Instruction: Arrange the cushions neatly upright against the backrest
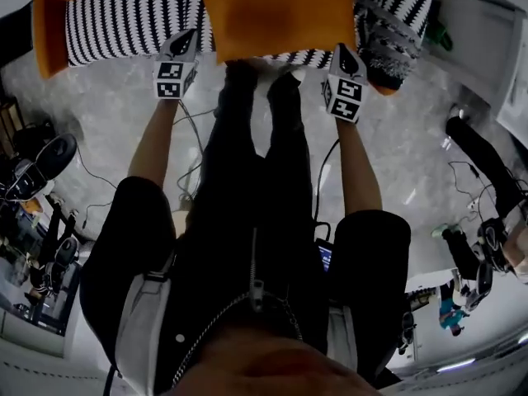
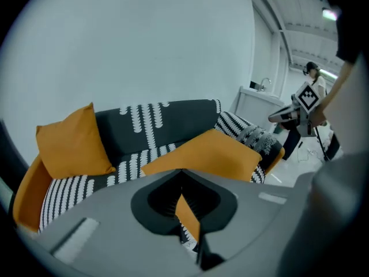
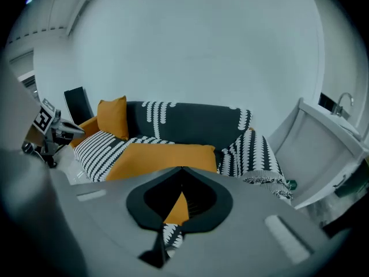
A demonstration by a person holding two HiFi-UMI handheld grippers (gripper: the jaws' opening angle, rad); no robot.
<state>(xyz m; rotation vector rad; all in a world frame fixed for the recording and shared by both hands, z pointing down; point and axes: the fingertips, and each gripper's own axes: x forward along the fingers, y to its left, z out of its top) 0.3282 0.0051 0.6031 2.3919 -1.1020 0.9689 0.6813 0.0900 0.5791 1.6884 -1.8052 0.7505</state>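
A plain pale wall (image 3: 202, 51) backs a black-and-white patterned sofa (image 3: 184, 123). The floor (image 1: 99, 114) is glossy grey, with cables (image 1: 191, 130) trailing across it. A white counter (image 3: 323, 149) with a tap (image 3: 345, 101) stands beside the sofa. A ceiling light (image 2: 330, 14) glows.

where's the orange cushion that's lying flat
In the head view the flat orange cushion lies on the sofa seat at top centre, just beyond the left gripper and right gripper; a second orange cushion stands upright at the sofa's left end.

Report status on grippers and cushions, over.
Both shut, empty: left gripper, right gripper, near sofa front edge. One orange cushion flat on seat, other cushion upright at backrest's left end. Nothing seen in between.
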